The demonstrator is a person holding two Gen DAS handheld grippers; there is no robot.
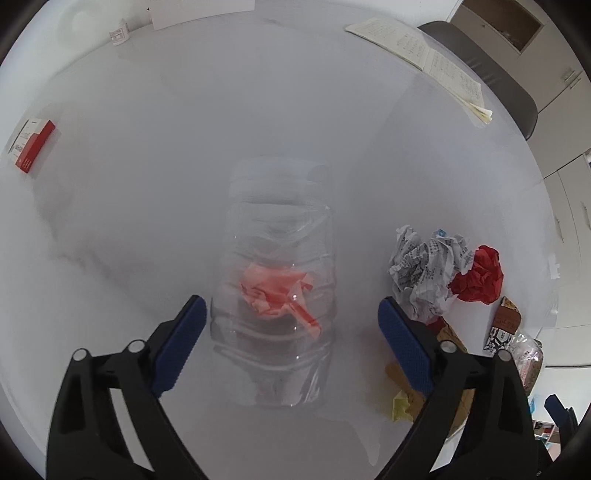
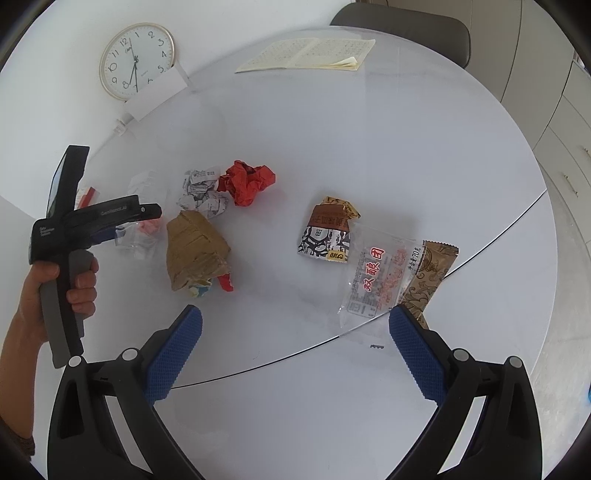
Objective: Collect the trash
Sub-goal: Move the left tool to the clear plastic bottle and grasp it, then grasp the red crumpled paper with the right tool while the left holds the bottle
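A crushed clear plastic bottle (image 1: 275,295) with a pink scrap inside lies on the white round table (image 1: 184,147), between the open fingers of my left gripper (image 1: 291,325). To its right lie a crumpled newspaper ball (image 1: 424,266) and a red paper ball (image 1: 478,275). In the right wrist view my right gripper (image 2: 295,339) is open and empty above the table's near edge. Ahead of it lie a brown paper bag (image 2: 195,249), the newspaper ball (image 2: 203,194), the red ball (image 2: 247,181), a brown snack wrapper (image 2: 328,230), a clear printed packet (image 2: 376,280) and a tan wrapper (image 2: 428,273).
A red and white box (image 1: 33,146) lies at the table's left. An open notebook (image 2: 310,53) lies at the far side by a grey chair (image 2: 406,26). A wall clock (image 2: 136,61) leans behind a white card (image 2: 155,94). Cabinets (image 2: 554,110) stand on the right.
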